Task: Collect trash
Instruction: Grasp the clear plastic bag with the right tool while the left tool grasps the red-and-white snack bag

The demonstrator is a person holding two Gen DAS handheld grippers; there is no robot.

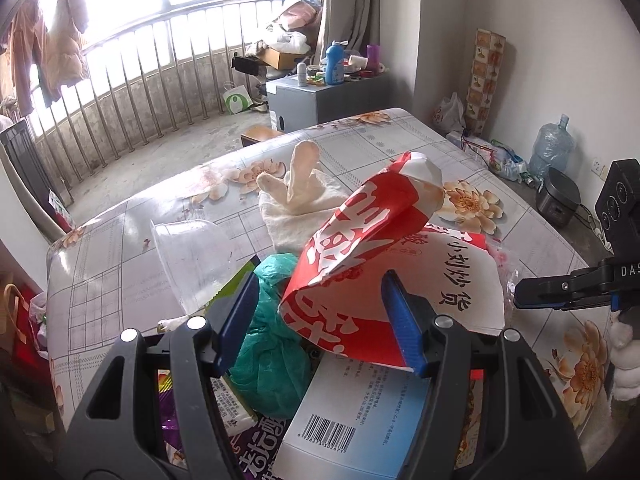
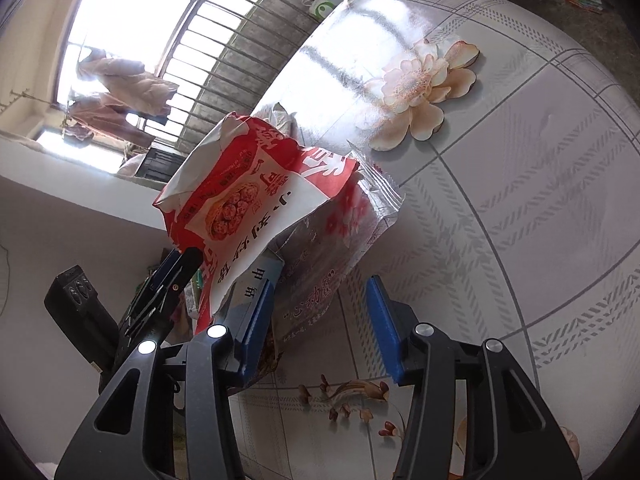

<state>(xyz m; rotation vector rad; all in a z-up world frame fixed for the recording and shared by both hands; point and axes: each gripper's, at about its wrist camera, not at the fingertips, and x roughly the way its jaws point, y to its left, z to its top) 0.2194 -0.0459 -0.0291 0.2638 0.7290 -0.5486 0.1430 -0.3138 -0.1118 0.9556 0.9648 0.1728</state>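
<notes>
A pile of trash lies on the flowered table. On top is a red and white paper bag, also in the right wrist view. Under it lie a green plastic bag, a white and blue carton with a barcode and a clear plastic cup. My left gripper is open over the pile, its jaws on either side of the red bag and green bag. My right gripper is open next to a clear pink-printed wrapper; it also shows at the right edge of the left wrist view.
A white cloth and glove lie mid-table. Beyond the table stand a grey cabinet with bottles, a water jug, a rice cooker and a balcony railing. The table surface to the right shows flower prints.
</notes>
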